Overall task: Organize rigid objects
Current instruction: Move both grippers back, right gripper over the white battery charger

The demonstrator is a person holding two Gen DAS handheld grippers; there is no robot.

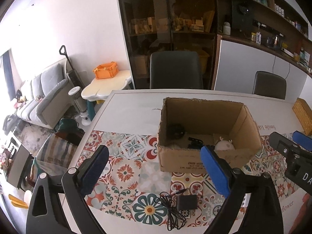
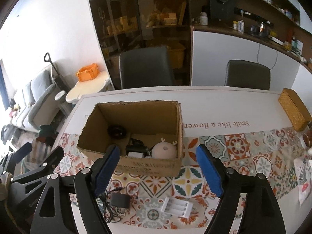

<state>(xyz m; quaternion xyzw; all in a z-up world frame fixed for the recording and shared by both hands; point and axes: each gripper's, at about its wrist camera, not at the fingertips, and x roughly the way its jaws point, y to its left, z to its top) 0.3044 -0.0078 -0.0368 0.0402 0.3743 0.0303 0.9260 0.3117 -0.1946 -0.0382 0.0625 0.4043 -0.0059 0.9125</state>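
An open cardboard box (image 1: 202, 100) (image 2: 136, 103) stands on the patterned tablecloth. Inside it lie a black round object (image 1: 176, 130) (image 2: 117, 131), a pink round toy with small antlers (image 1: 224, 146) (image 2: 164, 151) and some dark and white items. In front of the box lie a black power adapter with its tangled cord (image 1: 186, 202) (image 2: 119, 199) and a white battery charger (image 2: 178, 206). My left gripper (image 1: 155, 152) (image 2: 40, 152) hovers open over the adapter, nothing between its fingers. My right gripper (image 2: 158, 150) (image 1: 288, 136) is open and empty above the charger, near the box's front wall.
A woven yellow box (image 1: 302, 113) (image 2: 294, 109) sits at the table's far right. Two dark chairs (image 1: 175, 70) (image 2: 247, 74) stand behind the table. Printed paper (image 2: 303, 181) lies at the right edge. A cabinet and shelves fill the back wall.
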